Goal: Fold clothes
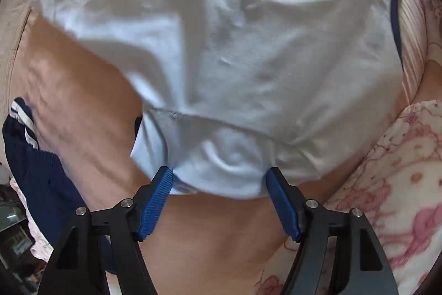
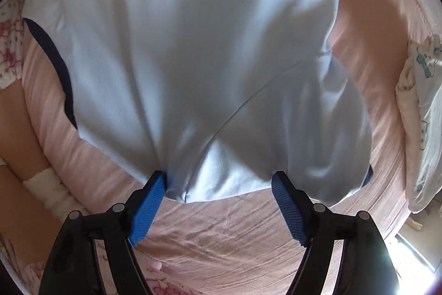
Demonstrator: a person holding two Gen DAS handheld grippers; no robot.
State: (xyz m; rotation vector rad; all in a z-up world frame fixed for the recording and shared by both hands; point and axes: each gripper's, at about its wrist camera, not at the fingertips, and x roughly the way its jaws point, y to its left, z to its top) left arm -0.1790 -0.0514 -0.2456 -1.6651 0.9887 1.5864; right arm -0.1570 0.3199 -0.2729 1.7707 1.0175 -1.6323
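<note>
A pale blue-white garment (image 1: 221, 46) with a navy trim (image 1: 396, 26) lies spread and wrinkled on the pink bed sheet (image 1: 83, 87). My left gripper (image 1: 218, 172) points down at its near hem. The jaws stand wide apart, with a fold of the hem lying loose between the blue pads (image 1: 157, 201). In the right wrist view the same garment (image 2: 193, 46) fills the upper picture, its navy trim (image 2: 52, 60) at the left. My right gripper (image 2: 218, 175) is open over another stretch of the near edge, and the cloth lies slack between its fingers (image 2: 290, 206).
A navy garment with white stripes (image 1: 33, 156) lies at the left of the bed. A pink printed blanket (image 1: 400, 170) sits at the right. A folded pale printed cloth (image 2: 422, 115) rests near the bed's right edge. Bare pink sheet (image 2: 221, 226) runs under the right gripper.
</note>
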